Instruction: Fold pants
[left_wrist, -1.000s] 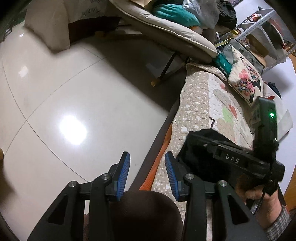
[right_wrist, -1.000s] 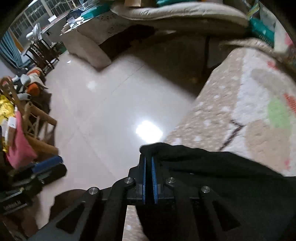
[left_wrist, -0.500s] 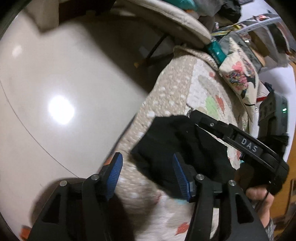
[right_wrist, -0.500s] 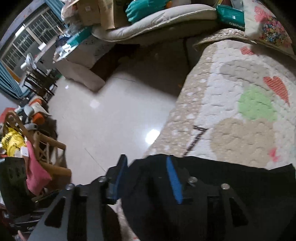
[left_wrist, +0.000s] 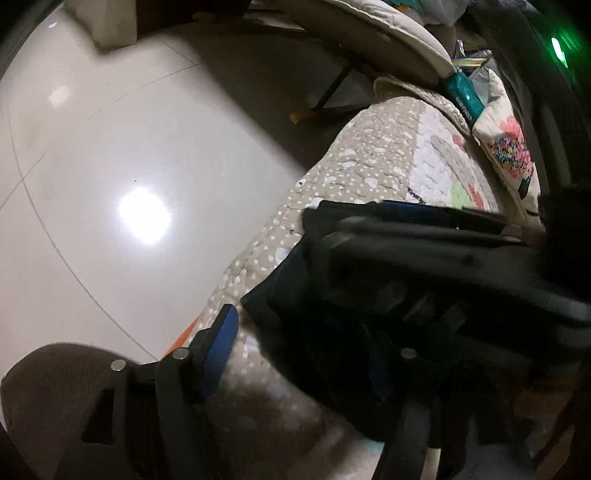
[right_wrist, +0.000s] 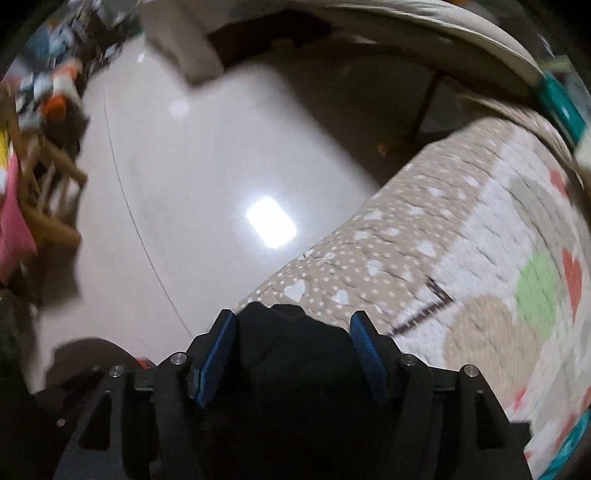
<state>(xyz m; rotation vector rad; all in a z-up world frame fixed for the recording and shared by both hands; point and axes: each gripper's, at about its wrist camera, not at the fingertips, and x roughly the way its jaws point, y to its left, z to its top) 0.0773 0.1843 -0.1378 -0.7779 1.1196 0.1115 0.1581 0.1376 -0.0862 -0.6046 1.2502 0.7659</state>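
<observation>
Both hand-held grippers, a second ago much narrower, now stand wider apart; the right one, then pinched flat on black cloth, has let go.

Item 1: right hand-held gripper (right_wrist: 293, 354). Jaws opening, blue pads (right_wrist: 218, 354) well apart. Black pants (right_wrist: 291, 369) bunched between them; on the right pad side the cloth is just beside or touching, which of the two cannot be told. Points steeply down at the quilt's edge.

Item 2: left hand-held gripper (left_wrist: 301, 354). Jaws opening. Left blue pad (left_wrist: 221, 347) over bare quilt, clear of the cloth; the other pad is dim against the pants (left_wrist: 291, 325). No grip seen. The right hand-held gripper's body (left_wrist: 424, 258) crosses this view, blurred.

Item 3: pants. Dark heap on the patterned quilt (right_wrist: 424, 240), near its edge beside the glossy tiled floor (left_wrist: 129, 147).

Item 4: floral cushion (left_wrist: 508, 147) farther along the quilt.
</observation>
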